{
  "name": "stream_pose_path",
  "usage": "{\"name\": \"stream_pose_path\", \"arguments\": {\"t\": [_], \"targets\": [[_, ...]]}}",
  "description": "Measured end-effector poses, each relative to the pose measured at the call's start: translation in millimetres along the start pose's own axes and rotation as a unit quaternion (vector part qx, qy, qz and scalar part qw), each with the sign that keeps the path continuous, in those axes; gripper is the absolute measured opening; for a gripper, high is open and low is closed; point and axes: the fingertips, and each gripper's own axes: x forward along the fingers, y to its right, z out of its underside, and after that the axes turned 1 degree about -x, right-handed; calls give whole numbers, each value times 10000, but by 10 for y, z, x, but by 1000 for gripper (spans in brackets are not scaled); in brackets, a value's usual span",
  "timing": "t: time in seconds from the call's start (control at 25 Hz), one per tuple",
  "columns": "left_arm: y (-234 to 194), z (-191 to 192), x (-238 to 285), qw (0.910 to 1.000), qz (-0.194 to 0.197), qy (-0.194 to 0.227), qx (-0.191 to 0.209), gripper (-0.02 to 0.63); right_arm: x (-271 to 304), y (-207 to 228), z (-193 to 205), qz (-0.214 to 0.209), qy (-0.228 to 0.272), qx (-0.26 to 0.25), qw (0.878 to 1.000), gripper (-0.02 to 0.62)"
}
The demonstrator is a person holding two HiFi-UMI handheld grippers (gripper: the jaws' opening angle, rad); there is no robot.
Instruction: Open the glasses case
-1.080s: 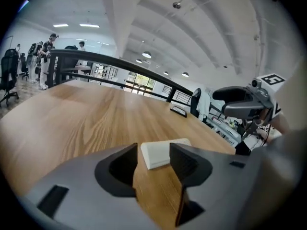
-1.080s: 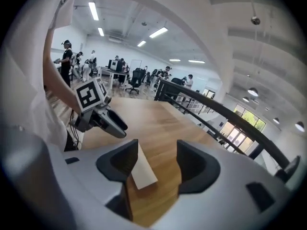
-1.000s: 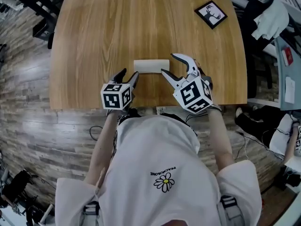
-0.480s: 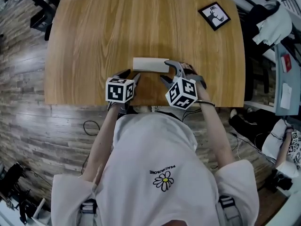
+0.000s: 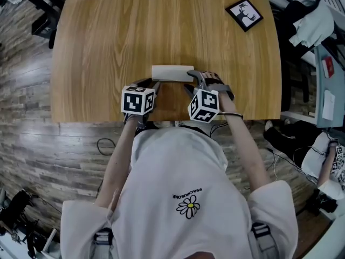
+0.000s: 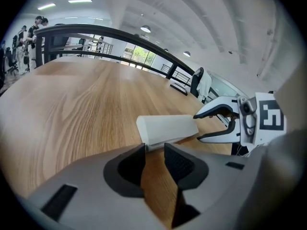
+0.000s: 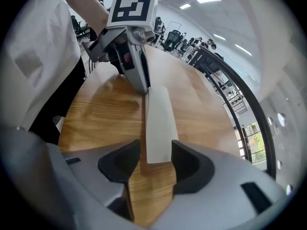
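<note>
A white glasses case (image 5: 172, 73) lies shut on the wooden table (image 5: 108, 36), close to its near edge. My left gripper (image 5: 153, 85) is at the case's left end. In the left gripper view its jaws have just been closing, and the tips (image 6: 154, 152) reach the lower corner of the case (image 6: 168, 127) without clearly pressing it. My right gripper (image 5: 192, 81) straddles the right end. In the right gripper view the case (image 7: 158, 123) lies between the jaws (image 7: 156, 152), which have just been closing slightly; wood still shows beside one pad. Each view shows the other gripper, the right (image 6: 196, 127) and the left (image 7: 144, 87).
A small black-framed picture (image 5: 244, 14) sits at the table's far right corner. The table's near edge (image 5: 167, 121) runs just below both grippers. A chair with clothes (image 5: 312, 20) and other clutter stand on the plank floor to the right.
Both grippers came down to the case's ends. The right one dropped furthest and rolled, and now has the case's end between its jaws. The left jaws narrowed.
</note>
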Motion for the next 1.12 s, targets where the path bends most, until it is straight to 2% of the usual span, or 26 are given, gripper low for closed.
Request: {"name": "stream_pose_path", "arguments": {"t": [0.16, 0.68, 1.12], "targets": [[-29, 2, 5, 9999, -63, -79, 76, 98, 48, -3, 2, 49, -81, -81, 9999, 210], [-43, 11, -11, 9998, -95, -102, 134, 92, 71, 27, -9, 414, -170, -269, 9986, 161], [-27, 9, 19, 9998, -57, -141, 128, 86, 61, 50, 24, -332, -246, 233, 9989, 155]]}}
